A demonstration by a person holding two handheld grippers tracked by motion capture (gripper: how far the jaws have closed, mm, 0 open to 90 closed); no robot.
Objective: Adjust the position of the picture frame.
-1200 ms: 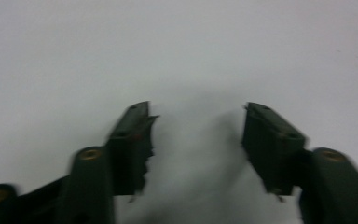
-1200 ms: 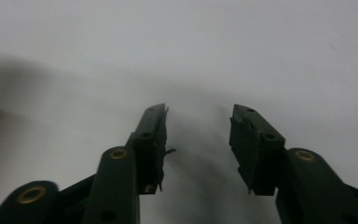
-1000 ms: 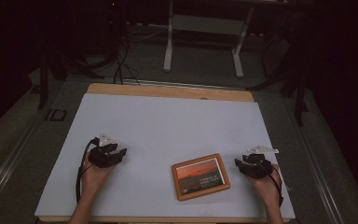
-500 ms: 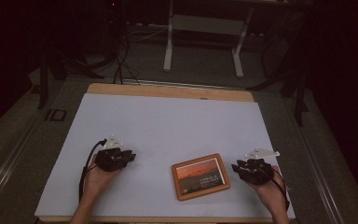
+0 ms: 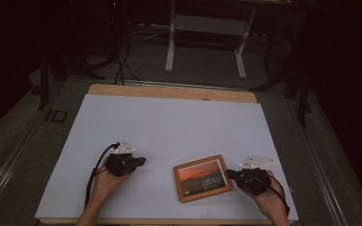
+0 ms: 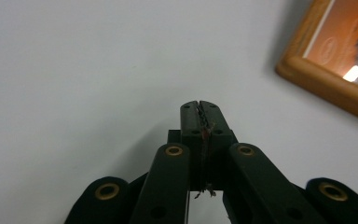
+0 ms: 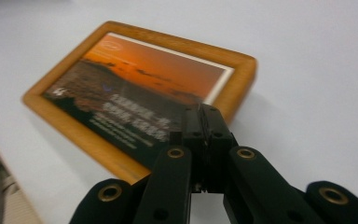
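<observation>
I see the wooden-framed sunset picture (image 5: 202, 178) lying flat on the white table sheet (image 5: 179, 122), near the front edge, betw. my two grippers. L gripper (image 5: 140, 161) has just been closing, jaws pressed together w/ nothing in them, well apart from the frame. R gripper (image 5: 229, 173) has also just closed empty, tips just beside the frame's right edge.

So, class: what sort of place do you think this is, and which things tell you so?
Probably a lab or workshop set up for recording, not a home. A plain white table holds just one framed picture, cables trail over the dark floor behind it, and a bare metal stand waits at the back.
</observation>
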